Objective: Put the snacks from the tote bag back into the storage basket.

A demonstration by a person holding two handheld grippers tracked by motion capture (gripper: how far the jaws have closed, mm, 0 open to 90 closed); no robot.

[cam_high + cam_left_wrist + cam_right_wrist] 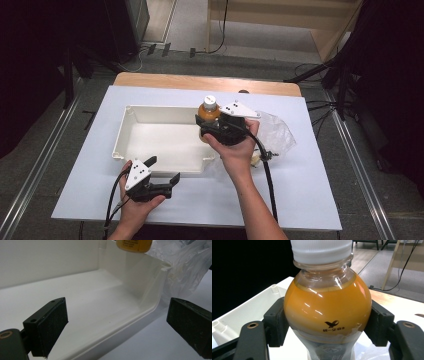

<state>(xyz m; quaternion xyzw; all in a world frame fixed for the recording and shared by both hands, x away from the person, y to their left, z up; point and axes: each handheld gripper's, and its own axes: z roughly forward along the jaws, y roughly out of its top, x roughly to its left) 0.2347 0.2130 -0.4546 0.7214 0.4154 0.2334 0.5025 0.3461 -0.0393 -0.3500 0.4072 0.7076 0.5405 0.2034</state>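
Right gripper (pixel 327 327), at centre of the high view, pinches an orange juice bottle (pixel 328 307) by its round body, one black pad on each side; the bottle stands upright with its white cap (pixel 210 100) on top, held over the 3 o'clock end of the white tray (pixel 150 112). Left gripper (pixel 162 170), at 7 o'clock, has its jaws spread with nothing between them, just outside the tray's near wall. Crumpled clear plastic bag (pixel 277 132) lies at 3 o'clock, beside the tray, on the white tabletop (pixel 305 195).
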